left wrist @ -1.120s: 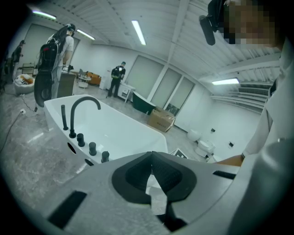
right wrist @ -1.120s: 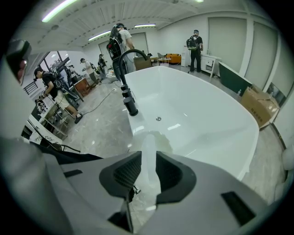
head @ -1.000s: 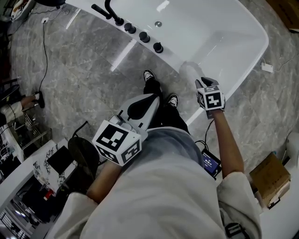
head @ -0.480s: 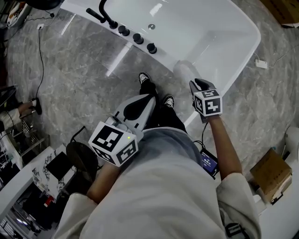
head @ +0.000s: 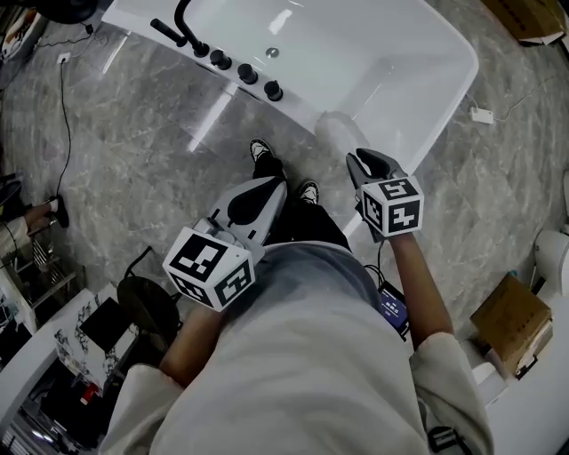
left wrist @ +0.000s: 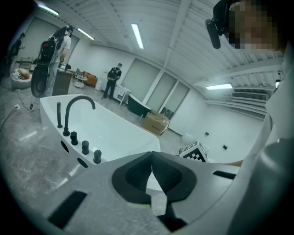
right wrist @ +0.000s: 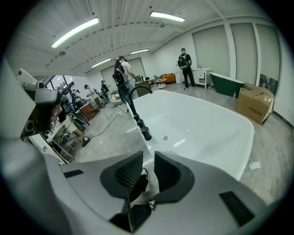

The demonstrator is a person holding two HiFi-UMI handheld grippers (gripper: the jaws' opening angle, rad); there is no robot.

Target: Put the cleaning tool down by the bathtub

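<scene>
Still, little changing: right gripper (head: pixel 363 165) hovering by bathtub (head: pixel 418 53), jaws slightly parted, empty; left gripper (head: pixel 267 191) clenched, empty; cleaning tool seemingly already released.

The grey, marble-veined floor (head: pixel 133 151) carried a white tub (head: pixel 382 53), which lay slantwise across the top of the head view. A person's two shoes (head: pixel 260 149) stood on the stone just beside the tub's near wall. A thin black cable (head: pixel 61 107) ran over the floor at the left, well apart from the tub. A small white plug (head: pixel 481 115) lay near the tub's right end. A box (head: pixel 508 322) sat at the lower right, and a second box (head: pixel 524 18) at the top right corner.
</scene>
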